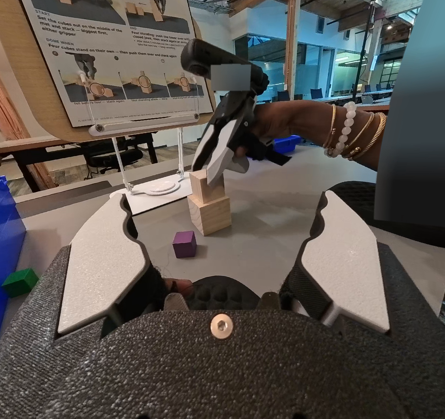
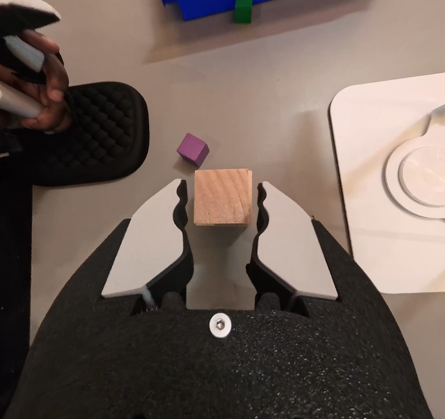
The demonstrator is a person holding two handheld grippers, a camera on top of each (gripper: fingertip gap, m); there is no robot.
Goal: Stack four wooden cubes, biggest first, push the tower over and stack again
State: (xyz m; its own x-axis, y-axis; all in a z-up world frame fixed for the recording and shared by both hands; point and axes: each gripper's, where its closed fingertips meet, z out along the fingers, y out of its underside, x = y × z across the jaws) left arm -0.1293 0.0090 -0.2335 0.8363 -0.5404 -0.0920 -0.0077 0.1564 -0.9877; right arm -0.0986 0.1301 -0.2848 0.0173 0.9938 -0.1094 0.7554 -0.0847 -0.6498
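Wooden cubes form a short stack on the grey worktop (image 1: 277, 214): the smaller wooden cube (image 1: 207, 187) sits on the larger wooden cube (image 1: 210, 216), turned a little off square with it. The stack stands just in front of the white stand base (image 2: 385, 190), whose thin legs carry an instruction board (image 1: 108, 46) at the far edge.

Straddling the upper cube from above is the right gripper (image 2: 222, 205), held in a person's hand (image 1: 284, 123) with bracelets on the wrist. Its jaws are parted, with a narrow gap visible between each black pad and the cube's sides, so nothing is clamped.

Just beside the stack, toward the near edge, lies a purple cube (image 1: 185, 244), apart from it. Farther toward the left edge a green cube (image 1: 20, 285) rests against a blue bin (image 1: 7, 226).

Spread wide and bare, the left gripper (image 1: 222, 217) hangs low over the near edge, facing the stack and the purple cube, touching neither. A black padded rest (image 2: 101, 132) lies on the worktop below it.
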